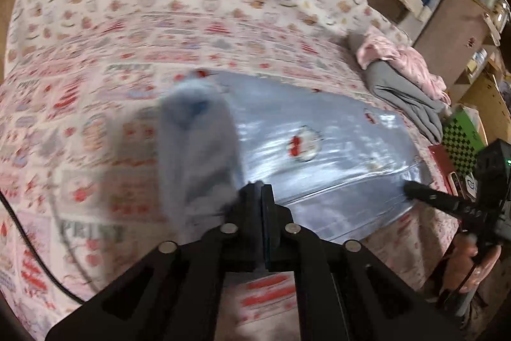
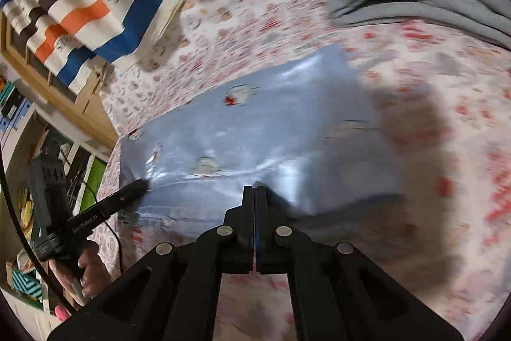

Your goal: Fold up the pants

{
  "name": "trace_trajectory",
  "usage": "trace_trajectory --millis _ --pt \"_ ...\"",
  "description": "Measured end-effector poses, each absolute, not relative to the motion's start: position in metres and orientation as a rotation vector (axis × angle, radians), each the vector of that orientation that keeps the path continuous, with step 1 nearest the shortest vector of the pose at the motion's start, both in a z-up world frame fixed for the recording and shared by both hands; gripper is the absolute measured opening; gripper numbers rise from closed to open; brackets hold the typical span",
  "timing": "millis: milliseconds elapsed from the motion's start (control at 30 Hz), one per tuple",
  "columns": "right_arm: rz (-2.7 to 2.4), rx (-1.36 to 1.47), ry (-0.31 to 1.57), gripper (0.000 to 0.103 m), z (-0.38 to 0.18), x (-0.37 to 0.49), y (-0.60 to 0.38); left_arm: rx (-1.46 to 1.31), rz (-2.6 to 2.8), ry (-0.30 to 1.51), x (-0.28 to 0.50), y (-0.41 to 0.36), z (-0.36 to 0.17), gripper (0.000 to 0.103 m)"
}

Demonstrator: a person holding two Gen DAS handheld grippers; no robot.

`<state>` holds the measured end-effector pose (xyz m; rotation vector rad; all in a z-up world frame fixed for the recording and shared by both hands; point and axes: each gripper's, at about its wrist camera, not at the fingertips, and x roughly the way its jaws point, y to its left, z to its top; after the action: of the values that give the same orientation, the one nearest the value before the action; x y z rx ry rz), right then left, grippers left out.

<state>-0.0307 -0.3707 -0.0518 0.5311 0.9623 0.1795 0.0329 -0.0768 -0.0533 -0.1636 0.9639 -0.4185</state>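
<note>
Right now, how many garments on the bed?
3: light blue pants held by both grippers, a grey garment at the bed's far right, a pink garment beside it. More may be hidden.

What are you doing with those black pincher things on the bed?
A person is folding a pair of light blue pants on a bed with a pink patterned sheet. Each hand holds a black tool, and both are shut on the near edge of the pants: the left tool at one corner, the right tool at the other. The picture is blurred. Other clothes, grey and pink, lie heaped at the side.
</note>
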Motion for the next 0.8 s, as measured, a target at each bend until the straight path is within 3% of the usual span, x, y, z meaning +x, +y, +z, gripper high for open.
trace_trajectory --millis 67,167,233,267,467,533,633,800 --pt "0.172 0.529 0.955 0.000 -0.050 -0.038 -0.378 -0.174 -0.417 0.954 0.027 -0.069 -0.053 0.003" --pt "0.180 0.549 0.929 0.010 -0.048 -0.056 -0.386 -0.154 -0.400 0.906 0.011 -0.066 -0.046 0.003" --pt "0.181 0.560 0.919 0.032 -0.047 -0.067 -0.390 -0.136 -0.387 0.869 -0.001 -0.067 -0.039 0.006" --pt "0.184 0.561 0.915 0.036 -0.047 -0.074 -0.390 -0.130 -0.380 0.851 -0.006 -0.068 -0.037 0.007" --pt "0.194 0.428 0.905 0.039 -0.043 -0.091 -0.368 -0.175 -0.438 0.819 -0.011 -0.079 -0.032 0.011" --pt "0.172 0.379 0.890 0.049 -0.041 -0.089 -0.362 -0.175 -0.408 0.827 -0.006 -0.083 -0.036 0.011" --pt "0.164 0.356 0.898 0.049 -0.042 -0.084 -0.360 -0.180 -0.361 0.866 0.008 -0.081 -0.048 0.011" --pt "0.170 0.396 0.933 0.052 -0.050 -0.076 -0.362 -0.225 -0.336 0.888 0.017 -0.065 -0.056 0.004"
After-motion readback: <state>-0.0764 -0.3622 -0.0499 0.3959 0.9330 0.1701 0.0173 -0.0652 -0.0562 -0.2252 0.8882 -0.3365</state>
